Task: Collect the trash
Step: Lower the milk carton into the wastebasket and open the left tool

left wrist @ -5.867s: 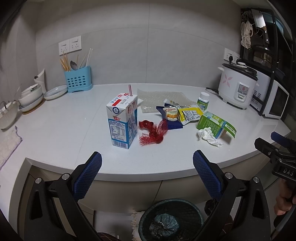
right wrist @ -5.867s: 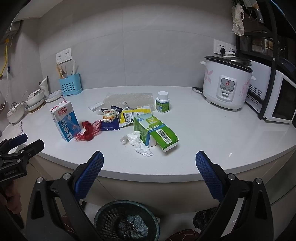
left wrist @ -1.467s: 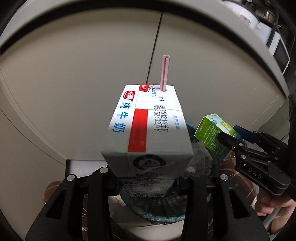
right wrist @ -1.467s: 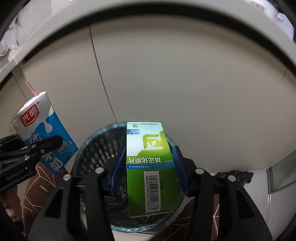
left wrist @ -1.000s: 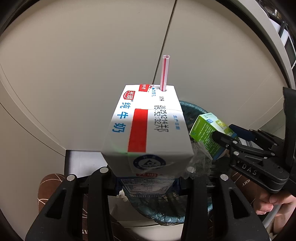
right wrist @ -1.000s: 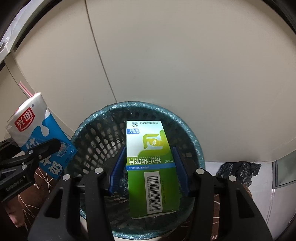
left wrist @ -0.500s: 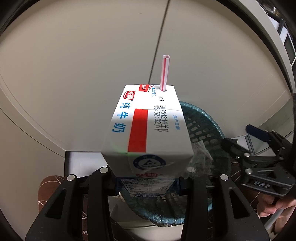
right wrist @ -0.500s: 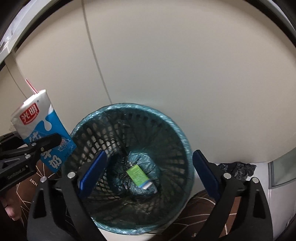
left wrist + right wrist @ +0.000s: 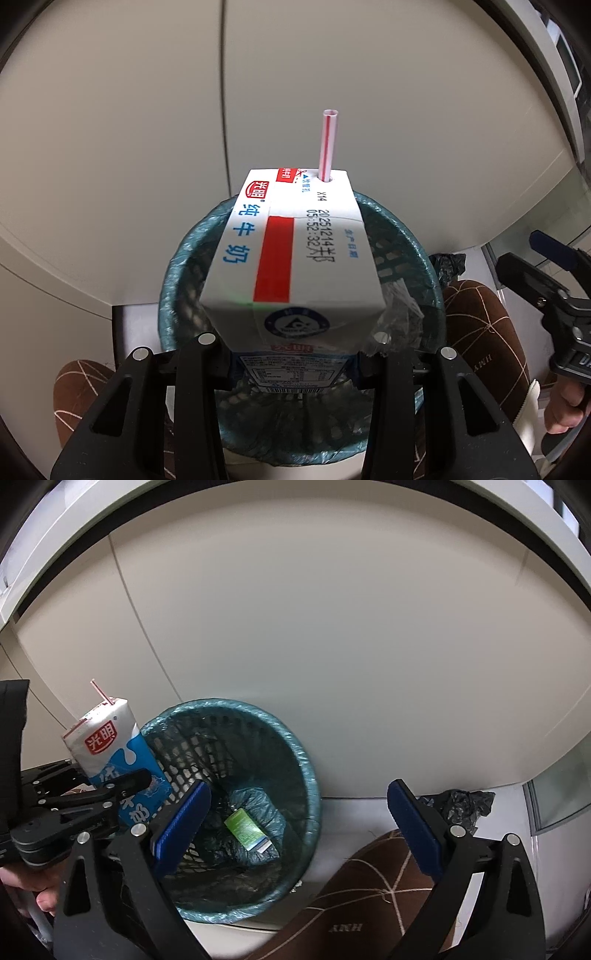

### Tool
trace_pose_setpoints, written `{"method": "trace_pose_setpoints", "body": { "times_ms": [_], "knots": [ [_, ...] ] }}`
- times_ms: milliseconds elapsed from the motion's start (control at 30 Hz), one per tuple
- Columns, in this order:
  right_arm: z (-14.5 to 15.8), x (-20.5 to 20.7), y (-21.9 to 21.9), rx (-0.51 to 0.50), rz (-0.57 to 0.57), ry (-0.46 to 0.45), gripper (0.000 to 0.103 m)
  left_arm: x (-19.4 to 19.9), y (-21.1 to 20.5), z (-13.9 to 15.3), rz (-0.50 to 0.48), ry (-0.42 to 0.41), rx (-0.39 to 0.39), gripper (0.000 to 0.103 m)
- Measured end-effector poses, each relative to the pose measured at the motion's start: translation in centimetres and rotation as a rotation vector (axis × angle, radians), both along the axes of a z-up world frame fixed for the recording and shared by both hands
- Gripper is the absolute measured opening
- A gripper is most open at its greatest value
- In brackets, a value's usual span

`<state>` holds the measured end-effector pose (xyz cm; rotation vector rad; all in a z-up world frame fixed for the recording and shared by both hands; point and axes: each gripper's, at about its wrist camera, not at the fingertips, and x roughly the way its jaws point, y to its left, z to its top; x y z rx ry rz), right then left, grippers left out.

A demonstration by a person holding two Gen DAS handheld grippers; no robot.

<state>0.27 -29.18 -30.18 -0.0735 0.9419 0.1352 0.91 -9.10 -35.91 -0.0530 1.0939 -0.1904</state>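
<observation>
My left gripper [image 9: 295, 369] is shut on a white and blue milk carton [image 9: 291, 258] with a red-striped straw [image 9: 328, 146], held over the teal mesh trash bin [image 9: 413, 258]. The right wrist view shows the same carton [image 9: 118, 764] at the bin's left rim [image 9: 306, 760]. My right gripper [image 9: 295, 827] is open and empty above the bin. The green box [image 9: 245, 829] lies at the bottom of the bin on its bag liner.
Beige cabinet doors [image 9: 332, 627] stand behind the bin under the counter edge. A crumpled black bag [image 9: 461, 805] lies on the floor to the bin's right. Brown slippers [image 9: 480, 325] are beside the bin.
My right gripper opened and the green box fell into the bin. The right gripper then drew back to the right. My left gripper moved the milk carton over the bin.
</observation>
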Motion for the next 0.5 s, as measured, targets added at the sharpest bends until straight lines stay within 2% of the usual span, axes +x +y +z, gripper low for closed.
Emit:
{"method": "trace_pose_setpoints", "body": {
  "times_ms": [67, 133, 367, 433, 500],
  "knots": [
    [0.1, -0.1, -0.5, 0.001, -0.009, -0.002, 0.092, 0.2, -0.5, 0.1, -0.005, -0.007, 0.012, 0.044],
    [0.2, -0.1, -0.9, 0.0, -0.017, -0.006, 0.092, 0.0, -0.8, 0.6, -0.006, -0.016, 0.019, 0.054],
    [0.9, -0.1, -1.2, 0.003, -0.016, -0.017, 0.092, -0.8, -0.9, 1.6, 0.006, -0.043, 0.028, 0.073],
    [1.4, -0.2, -1.1, 0.004, -0.013, -0.025, 0.092, -0.9, -0.5, 2.1, 0.015, -0.054, 0.022, 0.085],
    [2.0, -0.2, -1.2, 0.011, -0.009, -0.036, 0.092, -1.2, 0.1, 2.9, 0.024, -0.072, 0.018, 0.091]
  ]
}}
